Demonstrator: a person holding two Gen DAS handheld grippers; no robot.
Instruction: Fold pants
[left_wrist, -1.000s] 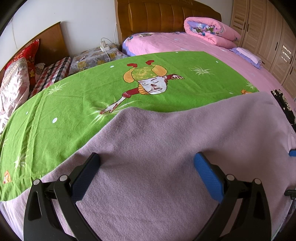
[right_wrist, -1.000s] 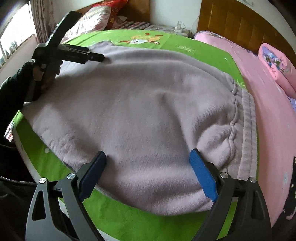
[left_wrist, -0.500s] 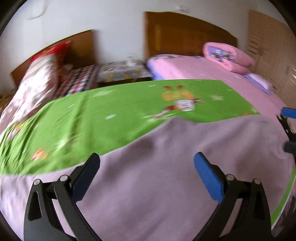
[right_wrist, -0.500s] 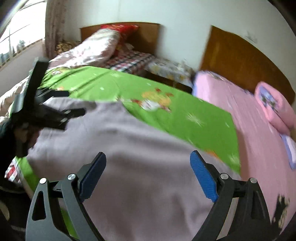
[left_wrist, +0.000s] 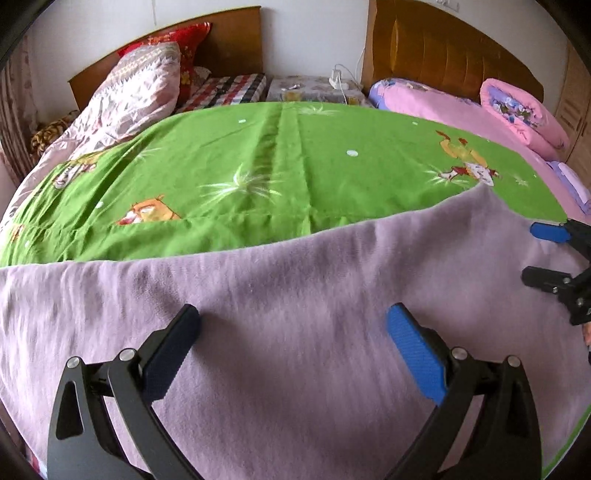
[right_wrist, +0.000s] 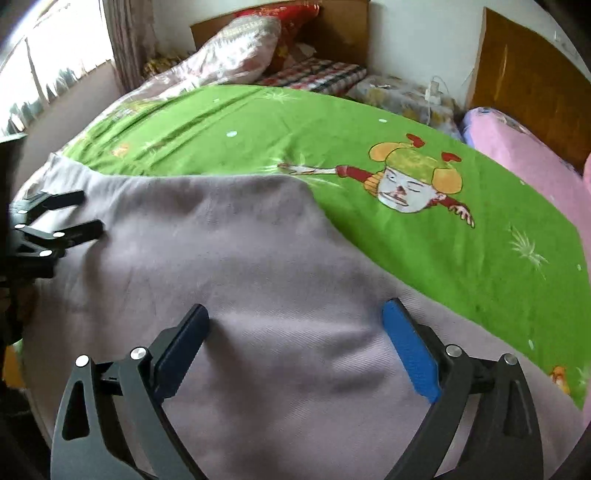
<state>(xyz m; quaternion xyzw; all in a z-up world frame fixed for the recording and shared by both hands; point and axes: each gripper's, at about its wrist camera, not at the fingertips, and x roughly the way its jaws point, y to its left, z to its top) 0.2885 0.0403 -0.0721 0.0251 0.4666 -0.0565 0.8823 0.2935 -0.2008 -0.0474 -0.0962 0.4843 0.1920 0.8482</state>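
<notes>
Both tongs, left (left_wrist: 293, 334) and right (right_wrist: 295, 325), gape wide over the pants (left_wrist: 295, 288), bare green sheet (left_wrist: 295, 162) beyond their far edge.

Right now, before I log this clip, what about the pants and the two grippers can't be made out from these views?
- Pants: near edge cut off by the frame bottom in both views; waistband or leg ends not visible.
- Left gripper, right gripper: both open; contact with the cloth unclear, in both wrist views.
- Green sheet: near part hidden under the pants.
</notes>
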